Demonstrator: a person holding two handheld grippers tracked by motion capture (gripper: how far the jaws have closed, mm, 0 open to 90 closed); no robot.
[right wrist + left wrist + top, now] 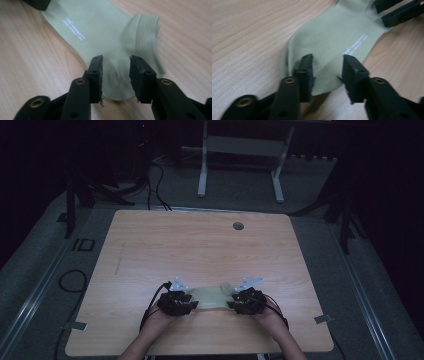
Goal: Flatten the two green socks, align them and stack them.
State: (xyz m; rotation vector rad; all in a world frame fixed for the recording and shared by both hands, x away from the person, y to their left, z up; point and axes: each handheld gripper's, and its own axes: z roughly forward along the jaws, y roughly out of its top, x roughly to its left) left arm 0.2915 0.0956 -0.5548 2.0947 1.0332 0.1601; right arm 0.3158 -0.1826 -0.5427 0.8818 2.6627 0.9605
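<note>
A pale green ankle sock (212, 296) lies flat on the wooden table (200, 245) near its front edge, between the two hands. My left gripper (194, 302) stands at the sock's toe end. In the left gripper view its jaws (327, 67) are apart over the sock (332, 37), and the pads are not pressing on the fabric. My right gripper (231, 304) is at the heel end, open as well (115, 67). The sock (100, 32) runs away from it, with the ribbed cuff (146, 32) off to one side. Each gripper view shows the other gripper's jaws at the sock's far end.
A round cable hole (238, 226) sits near the table's far edge. Bare wood spreads behind and beside the sock. A white table frame (240, 150) stands on the dark floor beyond, and cables (72, 281) lie on the floor at left.
</note>
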